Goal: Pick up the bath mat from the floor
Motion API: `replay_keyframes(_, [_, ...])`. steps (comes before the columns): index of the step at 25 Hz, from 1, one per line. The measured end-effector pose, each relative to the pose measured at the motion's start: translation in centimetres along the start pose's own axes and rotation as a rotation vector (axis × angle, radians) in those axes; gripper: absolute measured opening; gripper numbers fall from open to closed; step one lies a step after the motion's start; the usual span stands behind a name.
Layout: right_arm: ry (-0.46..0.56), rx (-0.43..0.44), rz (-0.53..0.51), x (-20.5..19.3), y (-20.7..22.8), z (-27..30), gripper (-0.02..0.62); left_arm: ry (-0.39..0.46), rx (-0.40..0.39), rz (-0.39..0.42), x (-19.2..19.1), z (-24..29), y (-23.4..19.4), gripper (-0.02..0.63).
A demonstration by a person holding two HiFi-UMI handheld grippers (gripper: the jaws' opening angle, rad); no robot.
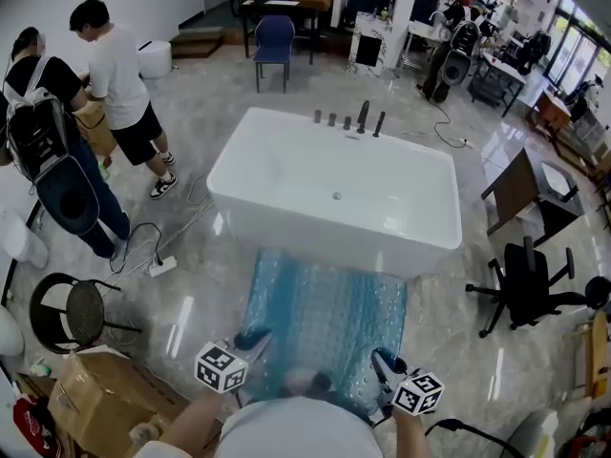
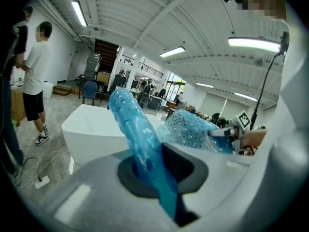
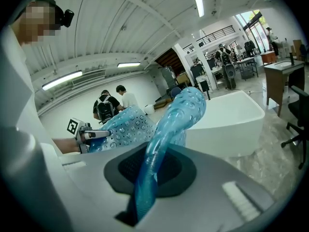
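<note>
The left hand-held gripper (image 1: 252, 339) and right hand-held gripper (image 1: 386, 362) pinch the bath mat (image 1: 325, 308) by its near edge; a level, even lift looks best.

Translucent blue rectangular plastic bath mat (image 1: 325, 318), studded all over with small round suction-cup bumps. Spread on the floor (image 1: 200, 284) in front of the white bathtub (image 1: 334, 194), far edge at the tub's base; far part appears to lie flat. Both near corners held up off the floor: left corner pinched in the left gripper (image 1: 253, 338), right corner in the right gripper (image 1: 384, 361). In each gripper view the clamped edge is bunched into a narrow fold rising from between the jaws and arching over, with the mat spanning across to the other gripper
</note>
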State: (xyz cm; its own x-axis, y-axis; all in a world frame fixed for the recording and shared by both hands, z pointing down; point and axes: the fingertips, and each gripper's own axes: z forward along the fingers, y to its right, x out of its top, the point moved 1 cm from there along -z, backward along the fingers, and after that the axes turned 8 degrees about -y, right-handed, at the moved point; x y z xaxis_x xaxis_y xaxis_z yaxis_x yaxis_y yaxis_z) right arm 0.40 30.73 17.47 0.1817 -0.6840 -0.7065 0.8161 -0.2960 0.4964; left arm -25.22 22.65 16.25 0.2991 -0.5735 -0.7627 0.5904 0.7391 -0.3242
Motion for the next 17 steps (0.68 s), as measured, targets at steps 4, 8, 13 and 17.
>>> replay_keyframes(4, [0.002,-0.012,0.001,0.1,0.6,-0.4,0.031,-0.006,-0.002,0.011,0.4,0.6,0.2,0.020])
replay_keyframes(8, [0.007,-0.024,0.003,0.6,1.1,-0.5,0.031,-0.007,-0.003,0.016,0.9,0.9,-0.1,0.020])
replay_keyframes(13, [0.015,-0.036,0.004,1.3,1.7,-1.2,0.031,-0.010,-0.005,0.018,1.4,1.3,0.2,0.020])
replay_keyframes(17, [0.015,-0.032,-0.006,1.7,1.8,-1.7,0.031,0.002,-0.010,0.010,2.2,1.6,0.7,0.020])
